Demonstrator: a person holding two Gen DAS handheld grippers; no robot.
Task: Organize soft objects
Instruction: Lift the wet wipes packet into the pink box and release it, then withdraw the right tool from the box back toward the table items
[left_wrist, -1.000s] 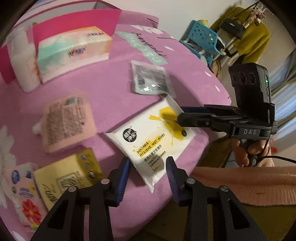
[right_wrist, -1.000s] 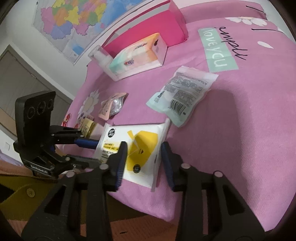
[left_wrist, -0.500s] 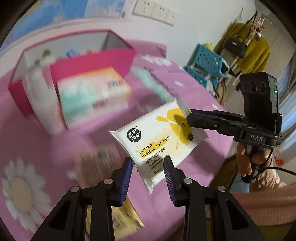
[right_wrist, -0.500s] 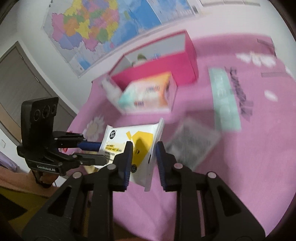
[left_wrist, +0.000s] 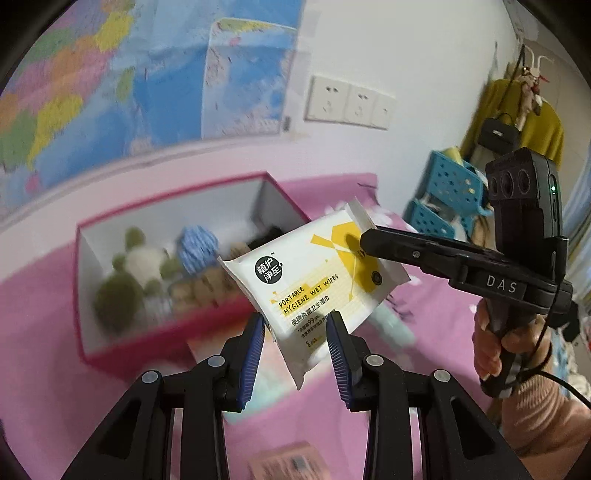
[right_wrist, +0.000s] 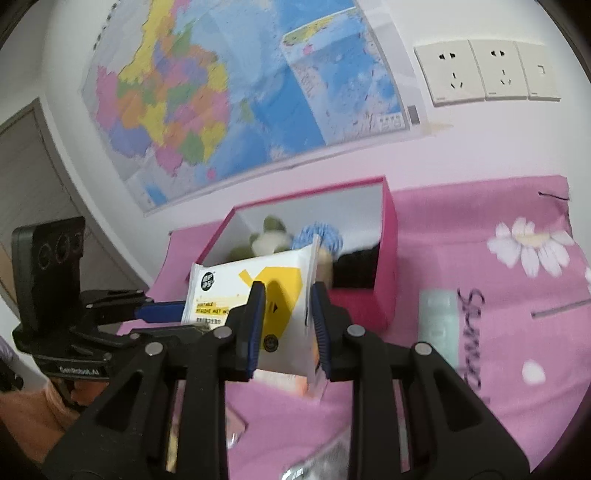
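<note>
Left wrist view: you hold the wipes pack (left_wrist: 314, 280) in the air between both grippers.

A second ago the pack lay on the pink blanket (right_wrist: 480, 387); now it hangs just before the open pink box (left_wrist: 177, 321). Your left gripper (left_wrist: 297, 350) pinches its lower end, and your right gripper (right_wrist: 286, 317), having just been closing, pinches the other end. Next, I judge, comes lowering it into the box.
</note>
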